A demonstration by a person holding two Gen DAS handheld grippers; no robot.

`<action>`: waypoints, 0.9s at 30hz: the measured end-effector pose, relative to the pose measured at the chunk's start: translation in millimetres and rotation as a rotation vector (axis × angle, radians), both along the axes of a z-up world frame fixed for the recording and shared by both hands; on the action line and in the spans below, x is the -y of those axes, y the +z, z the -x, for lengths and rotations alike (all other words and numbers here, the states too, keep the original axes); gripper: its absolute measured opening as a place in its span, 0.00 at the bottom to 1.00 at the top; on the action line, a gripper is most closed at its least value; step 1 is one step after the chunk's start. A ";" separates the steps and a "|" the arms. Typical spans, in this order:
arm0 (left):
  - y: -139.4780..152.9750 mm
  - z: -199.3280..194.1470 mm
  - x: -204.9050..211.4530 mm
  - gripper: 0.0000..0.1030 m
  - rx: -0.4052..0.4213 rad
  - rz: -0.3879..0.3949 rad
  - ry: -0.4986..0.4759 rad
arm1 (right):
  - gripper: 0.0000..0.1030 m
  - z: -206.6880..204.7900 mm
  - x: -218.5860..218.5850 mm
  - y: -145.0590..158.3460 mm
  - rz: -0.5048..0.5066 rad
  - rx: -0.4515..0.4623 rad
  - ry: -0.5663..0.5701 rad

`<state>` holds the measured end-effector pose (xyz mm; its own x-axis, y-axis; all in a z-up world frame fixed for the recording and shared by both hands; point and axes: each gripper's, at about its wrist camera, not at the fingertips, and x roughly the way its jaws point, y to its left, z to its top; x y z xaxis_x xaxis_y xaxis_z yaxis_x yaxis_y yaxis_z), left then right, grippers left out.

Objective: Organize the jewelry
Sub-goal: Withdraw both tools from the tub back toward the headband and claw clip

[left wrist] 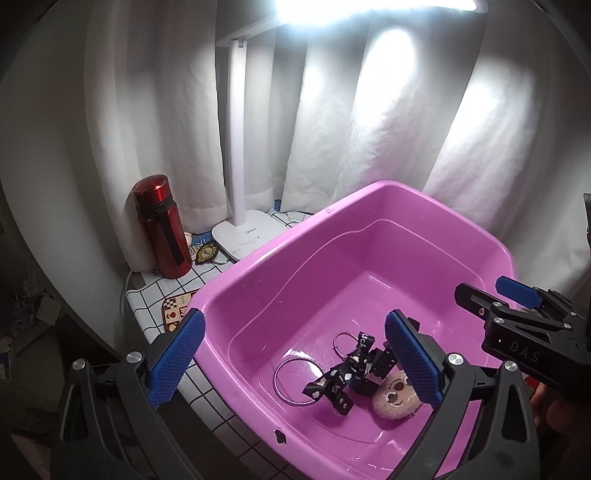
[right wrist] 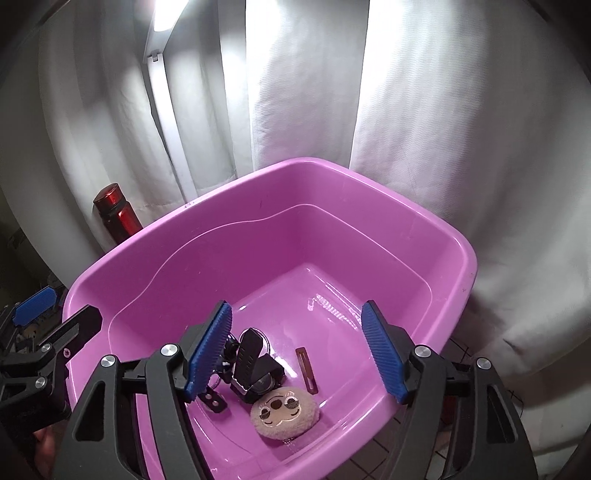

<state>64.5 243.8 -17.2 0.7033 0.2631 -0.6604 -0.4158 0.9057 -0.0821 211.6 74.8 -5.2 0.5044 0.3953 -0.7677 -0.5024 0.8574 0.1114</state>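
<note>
a lamp head (left wrist: 369, 7) blows out white overhead, glare streaks the curtain (left wrist: 406, 110), and fisheye edges darken.

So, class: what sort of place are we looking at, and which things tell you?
Probably a home desk corner: a white desk lamp and red metal flask stand on a grid-patterned tablecloth before white curtains.

The left gripper (left wrist: 295, 358) points steeply down with its blue pads spread wide and nothing pressed between them, while the right gripper (right wrist: 297, 352), just beside it on the right, is tilted down too, its jaws also apart and gripping nothing.
</note>
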 end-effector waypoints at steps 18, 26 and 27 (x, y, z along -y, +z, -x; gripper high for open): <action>12.4 26.6 19.1 0.94 0.011 -0.032 -0.023 | 0.67 25.5 24.1 25.5 -0.011 0.057 -0.026; 22.5 41.2 42.1 0.94 0.042 -0.057 -0.061 | 0.67 51.3 58.8 32.8 -0.060 0.071 -0.085; 23.0 42.6 46.6 0.94 0.045 -0.055 -0.071 | 0.67 55.5 64.8 31.8 -0.067 0.070 -0.094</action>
<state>21.9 197.2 5.8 0.7504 0.2463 -0.6134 -0.3473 0.9365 -0.0489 156.1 10.1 26.6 0.5932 0.3931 -0.7026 -0.4288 0.8928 0.1375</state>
